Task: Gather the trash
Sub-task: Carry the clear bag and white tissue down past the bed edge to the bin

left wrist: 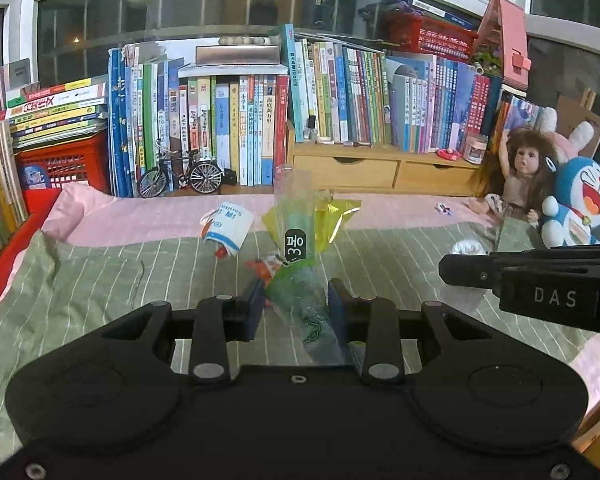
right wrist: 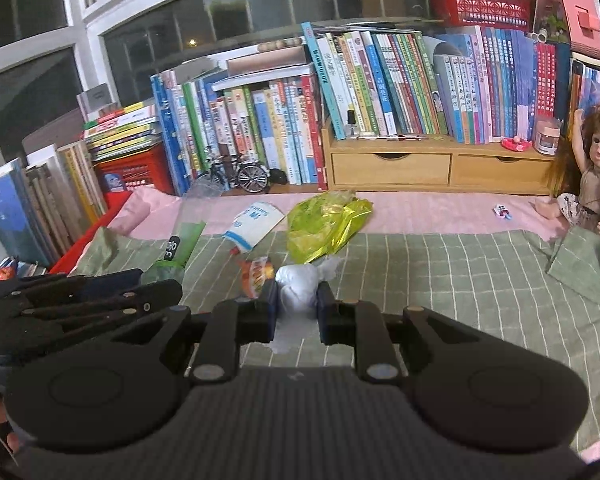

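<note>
Trash lies scattered on the green striped blanket (right wrist: 440, 280), and we hold two pieces of it already. In the left wrist view, our left gripper (left wrist: 296, 300) sits at the lower centre of the frame, its blue pads clamped on a clear plastic wrapper (left wrist: 296, 216) that stands up from between the fingers toward the middle of the frame, with a black label on it. Our right gripper (right wrist: 298, 300), at the lower centre of the right wrist view, is closed on a crumpled white tissue (right wrist: 300, 284), which bulges out just ahead of the pads.

Loose trash lies beyond both grippers. A yellow-green foil bag (right wrist: 324, 224) rests above the tissue in the right view, at the edge where the blanket meets the pink sheet (right wrist: 420, 212). A white and blue paper packet (right wrist: 254, 222) lies just to the left of the bag. An orange snack wrapper (right wrist: 254, 274) lies close to the left of the tissue, near the right gripper's left finger. In the left view the same snack wrapper shows just behind the held plastic wrapper.

At the right edge of the left view we see the right gripper from the side, well apart from the left one. Books (left wrist: 228, 120) fill the upper half of both frames, and a doll (left wrist: 520, 176) sits at the right.
</note>
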The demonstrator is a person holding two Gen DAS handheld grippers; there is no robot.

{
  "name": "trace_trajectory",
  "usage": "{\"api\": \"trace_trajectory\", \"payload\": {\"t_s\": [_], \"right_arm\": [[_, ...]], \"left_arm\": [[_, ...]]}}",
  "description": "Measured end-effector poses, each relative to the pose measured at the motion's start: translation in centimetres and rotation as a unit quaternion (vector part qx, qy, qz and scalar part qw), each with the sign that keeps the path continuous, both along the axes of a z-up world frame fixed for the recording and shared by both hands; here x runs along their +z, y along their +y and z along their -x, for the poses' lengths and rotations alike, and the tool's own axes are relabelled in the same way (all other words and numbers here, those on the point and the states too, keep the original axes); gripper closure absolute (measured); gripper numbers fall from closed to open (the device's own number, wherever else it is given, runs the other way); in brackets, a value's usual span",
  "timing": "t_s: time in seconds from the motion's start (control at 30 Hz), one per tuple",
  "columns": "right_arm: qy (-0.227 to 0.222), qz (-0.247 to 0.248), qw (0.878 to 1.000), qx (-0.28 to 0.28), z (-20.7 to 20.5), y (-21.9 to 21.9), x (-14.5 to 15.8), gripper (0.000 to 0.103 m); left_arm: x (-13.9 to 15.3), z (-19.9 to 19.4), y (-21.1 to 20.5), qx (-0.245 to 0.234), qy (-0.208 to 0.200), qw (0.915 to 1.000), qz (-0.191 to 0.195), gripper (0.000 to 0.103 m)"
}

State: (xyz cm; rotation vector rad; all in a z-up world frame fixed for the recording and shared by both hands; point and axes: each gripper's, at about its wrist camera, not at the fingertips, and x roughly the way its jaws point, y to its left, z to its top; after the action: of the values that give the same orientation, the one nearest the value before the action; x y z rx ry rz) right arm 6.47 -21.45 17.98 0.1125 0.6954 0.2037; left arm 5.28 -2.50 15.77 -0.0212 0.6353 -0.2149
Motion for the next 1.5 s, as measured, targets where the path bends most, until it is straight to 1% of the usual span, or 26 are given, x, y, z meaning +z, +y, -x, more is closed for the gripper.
{"api": "trace_trajectory", "payload": {"t_s": [0.47, 0.73, 0.87, 0.97, 1.1, 1.2, 1.37, 1.5], "right_arm": [[-0.006, 0.015, 1.000, 0.015, 7.0, 2.1, 1.0, 0.079], [-0.006, 0.009, 0.999, 0.037, 11.2, 3.5, 0.9, 0.078], [0.001, -0.001, 0.999, 0.046, 13.2, 4.1, 0.1, 0.078], [0.017, -0.007, 0.999, 0.050, 14.5, 4.4, -1.0, 0.078], [0.034, -0.018, 0.998, 0.046, 16.4, 4.4, -3.0, 0.078], [0.055, -0.034, 0.997, 0.043, 17.6, 4.1, -5.0, 0.078], [0.086, -0.046, 0.995, 0.032, 18.9, 3.7, -8.0, 0.078], [0.103, -0.044, 0.993, 0.024, 19.8, 3.7, -10.3, 0.078]], "left_arm": [[0.9, 7.8, 1.7, -0.007, -0.010, 0.9999, -0.006, 0.070], [0.2, 12.7, 3.1, -0.009, -0.011, 0.9999, 0.001, 0.070], [-1.2, 15.5, 3.9, -0.017, -0.003, 0.9998, 0.005, 0.070], [-2.6, 17.6, 4.5, -0.019, 0.003, 0.9998, 0.010, 0.070], [-4.9, 20.5, 4.8, -0.026, 0.009, 0.9996, 0.001, 0.070], [-6.7, 22.3, 4.9, -0.034, 0.025, 0.9991, 0.001, 0.070], [-9.6, 23.9, 4.8, -0.035, 0.040, 0.9986, -0.009, 0.070], [-12.2, 24.1, 4.6, -0.027, 0.069, 0.9972, -0.002, 0.070]]}}
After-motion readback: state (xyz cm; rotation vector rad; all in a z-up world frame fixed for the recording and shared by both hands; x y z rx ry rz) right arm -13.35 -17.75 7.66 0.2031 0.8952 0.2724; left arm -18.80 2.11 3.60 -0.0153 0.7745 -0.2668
